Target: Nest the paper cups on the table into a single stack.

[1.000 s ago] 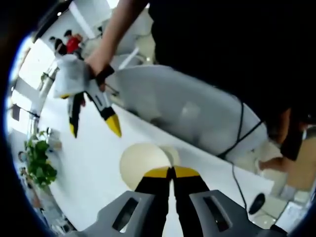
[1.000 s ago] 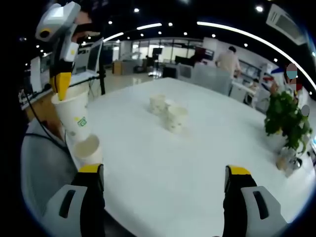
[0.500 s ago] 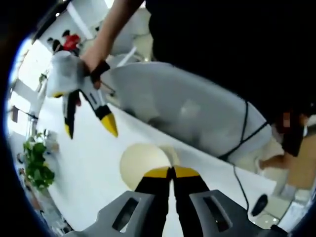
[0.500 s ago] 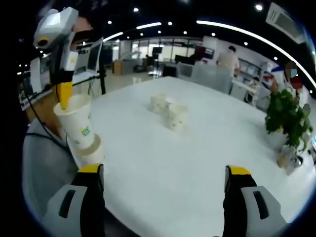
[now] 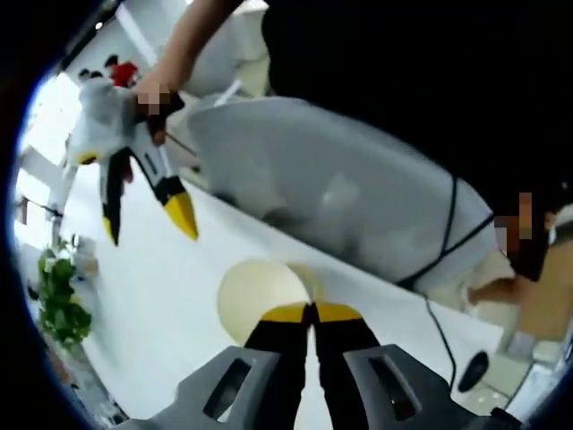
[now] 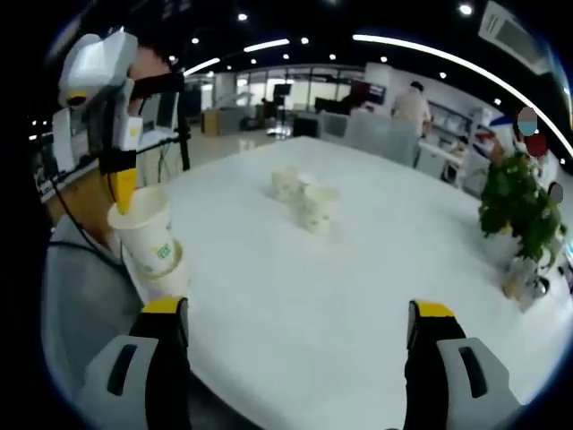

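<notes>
My left gripper is shut on the rim of a white paper cup, whose open mouth shows just past the jaws. In the right gripper view that held cup sits tilted, partly down inside another cup near the table's near-left edge, with the left gripper above it. Farther out on the white table stand two more cups, close together. My right gripper is open with nothing between its jaws; it also shows in the left gripper view, held up over the table.
A potted plant stands at the table's right side. A grey chair sits against the table edge beside a person in black. Desks, monitors and people fill the office beyond.
The left gripper has lowered its cup deeper into the cup below it. The right gripper has stayed open and drifted slightly.
</notes>
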